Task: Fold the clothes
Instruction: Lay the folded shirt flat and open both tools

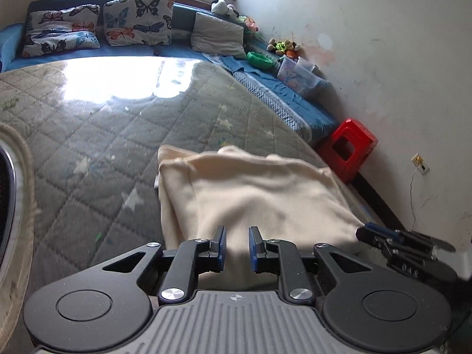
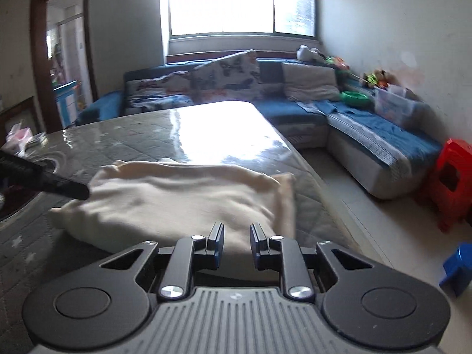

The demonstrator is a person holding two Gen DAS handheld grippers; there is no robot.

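Note:
A cream garment lies on the grey quilted table cover, near its right edge. My left gripper sits over the garment's near edge, jaws a little apart, cloth showing in the gap. My right gripper shows at the garment's right corner. In the right wrist view the same garment lies ahead of the right gripper, jaws a little apart over its near edge. The left gripper reaches the garment's left corner there. I cannot tell whether either one pinches cloth.
A blue sofa with butterfly cushions, toys and a green bowl runs along the far and right walls. A red stool stands by the wall. A blue stool is on the floor. A basket rim lies at left.

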